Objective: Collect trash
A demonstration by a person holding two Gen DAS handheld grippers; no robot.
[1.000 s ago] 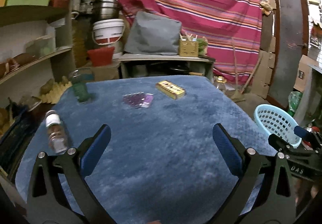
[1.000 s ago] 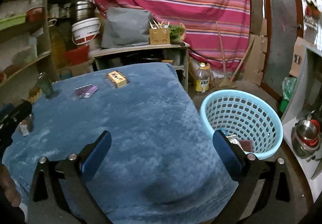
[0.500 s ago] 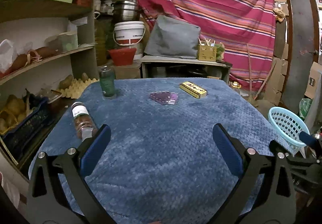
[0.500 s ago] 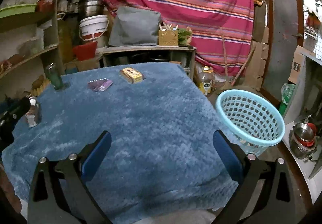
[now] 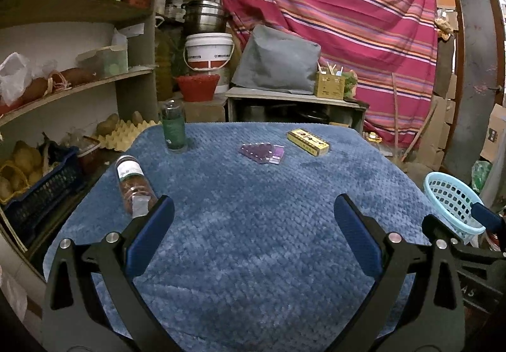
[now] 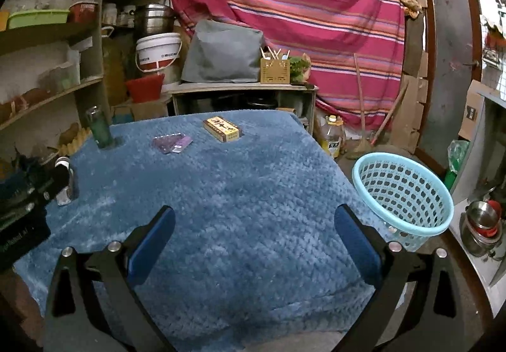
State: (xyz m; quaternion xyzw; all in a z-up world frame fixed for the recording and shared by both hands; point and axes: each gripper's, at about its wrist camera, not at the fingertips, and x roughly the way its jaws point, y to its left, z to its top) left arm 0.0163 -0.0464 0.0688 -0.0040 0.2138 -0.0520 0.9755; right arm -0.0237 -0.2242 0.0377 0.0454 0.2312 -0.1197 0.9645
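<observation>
Both grippers are held above the near part of the blue-covered table [image 5: 253, 225]. The left gripper [image 5: 253, 219] is spread wide and nothing is held in it; the right gripper [image 6: 253, 222] is likewise spread wide and empty.

Four items are seen on the cover. A clear bottle [image 5: 134, 184] is lying on its side just ahead of the left gripper's left finger. A green bottle [image 5: 173, 127] is standing upright near the far left edge. A purple packet [image 5: 262, 153] and a yellow box [image 5: 308, 142] are lying near each other toward the far side. The light-blue basket [image 6: 401, 194] is placed off the table's right side, well apart from all four items.

Probable faults:
- The lying bottle may be rolled toward the left table edge if it is nudged by one finger before closure.
- The flat packet may be missed, or the soft cover pinched with it, since little height is offered.
- The upright bottle may be tipped by a high or off-centre grip.
- An item may be dropped short of the basket if released early, since the basket sits lower than the tabletop
</observation>
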